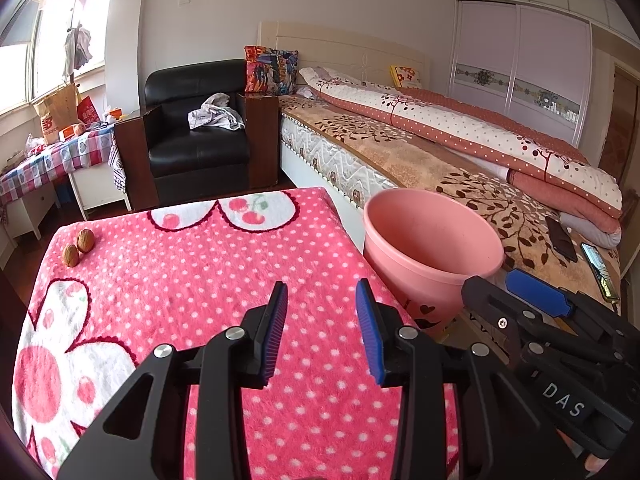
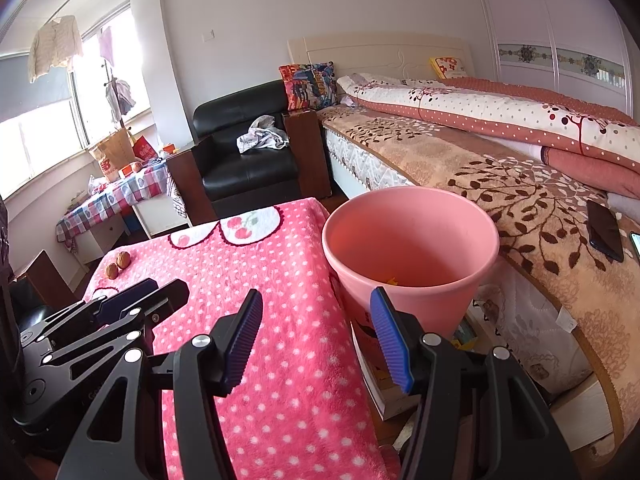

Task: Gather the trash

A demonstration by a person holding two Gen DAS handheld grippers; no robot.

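Both grippers hovering empty, two walnuts waiting

The black left gripper (image 1: 321,308) and right gripper (image 2: 316,320) are hanging spread, pinching nothing, over the pink polka-dot fleece cover (image 1: 208,288). Beside it the pink plastic bin (image 2: 412,248) is holding a yellowish scrap, hard to identify. Farther off, two brown walnuts (image 1: 79,247) are lying uncollected near the far-left corner.
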